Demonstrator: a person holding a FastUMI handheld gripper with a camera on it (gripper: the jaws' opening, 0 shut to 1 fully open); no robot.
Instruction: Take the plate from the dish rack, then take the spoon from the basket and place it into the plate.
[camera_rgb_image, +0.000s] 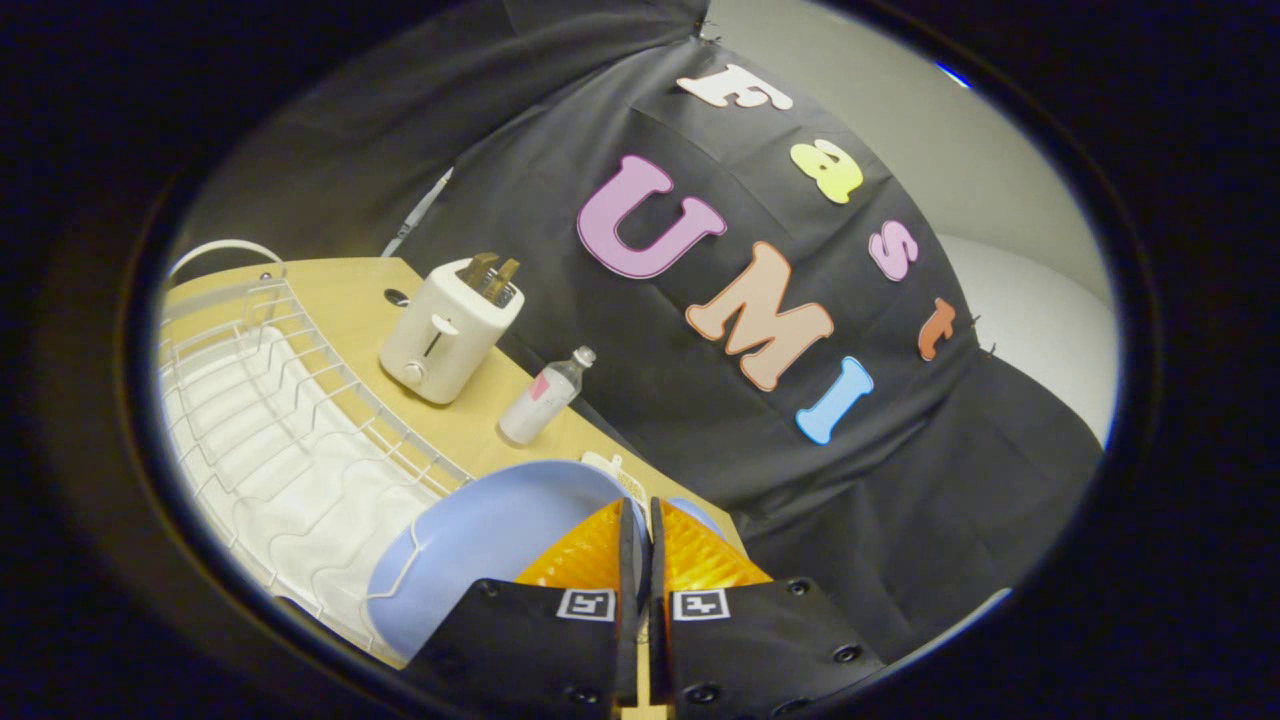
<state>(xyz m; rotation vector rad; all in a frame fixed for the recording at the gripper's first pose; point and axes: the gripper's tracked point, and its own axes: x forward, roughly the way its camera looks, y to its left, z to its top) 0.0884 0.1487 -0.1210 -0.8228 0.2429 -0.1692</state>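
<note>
A light blue plate (480, 545) is clamped by its rim between my two orange fingers (590, 560), and the gripper (640, 520) is shut on it. The plate is tilted and held at the near end of the white wire dish rack (290, 440), its lower edge still over the rack's wires. A sliver of blue shows on the far side of the right finger. A small white object sits just beyond the fingertips on the wooden table (350, 290); I cannot tell what it is.
A white toaster (450, 330) with toast in its slots stands on the table beyond the rack. A small bottle (545, 395) with a pink label stands next to it, close to the black cloth wall. A white curved handle rises at the rack's far end.
</note>
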